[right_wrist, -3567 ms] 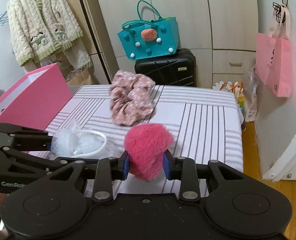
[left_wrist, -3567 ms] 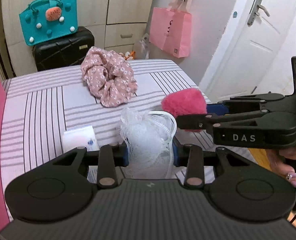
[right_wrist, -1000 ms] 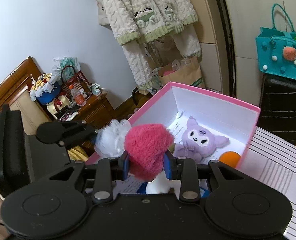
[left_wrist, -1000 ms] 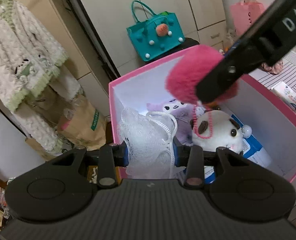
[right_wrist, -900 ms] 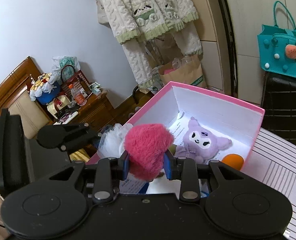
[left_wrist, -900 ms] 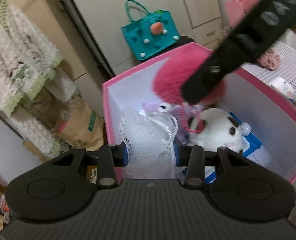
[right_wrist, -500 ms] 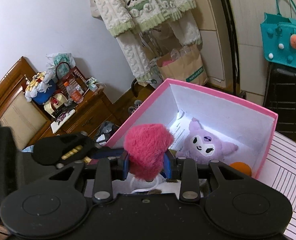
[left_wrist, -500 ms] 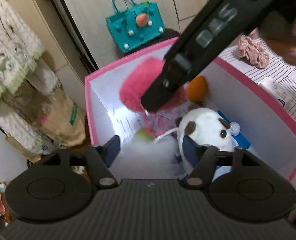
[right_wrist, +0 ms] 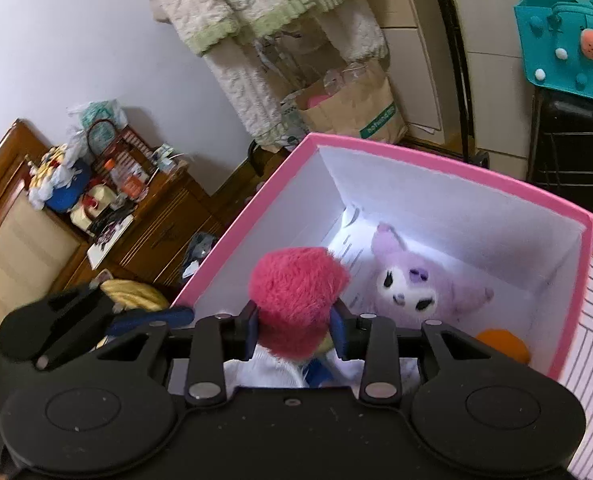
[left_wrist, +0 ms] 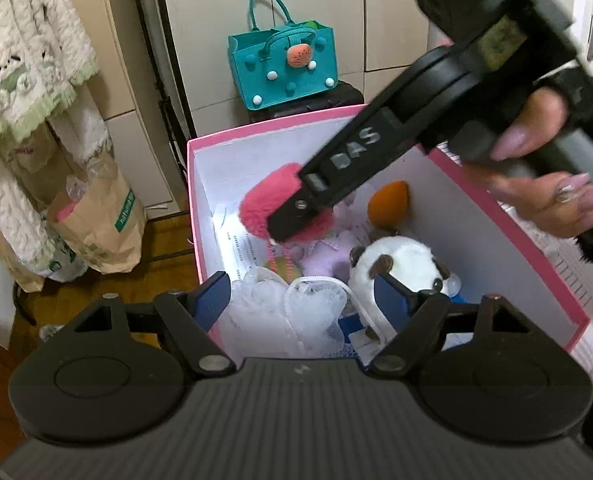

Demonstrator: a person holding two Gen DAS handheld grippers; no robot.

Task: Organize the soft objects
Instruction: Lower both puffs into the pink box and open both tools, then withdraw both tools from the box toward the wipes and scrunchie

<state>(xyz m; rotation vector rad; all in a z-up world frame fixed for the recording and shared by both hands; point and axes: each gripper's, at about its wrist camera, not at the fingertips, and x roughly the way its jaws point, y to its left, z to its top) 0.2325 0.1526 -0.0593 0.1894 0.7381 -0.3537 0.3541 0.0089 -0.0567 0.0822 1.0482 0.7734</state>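
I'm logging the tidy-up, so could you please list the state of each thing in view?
Left tongs: open, empty.
White mesh pouf: released, lying in the box.
Right tongs: opening, with the pink pompom between their pads.
Pink pompom: above the box interior.
Pink box: lidless, partly filled with toys.
Purple plush: lying inside.

left wrist: steeply down, close | right wrist: same | shared: pink box [left_wrist: 194, 200]

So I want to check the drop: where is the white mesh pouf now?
The white mesh pouf lies inside the pink box at its near edge, left of the panda toy, below the open left gripper.
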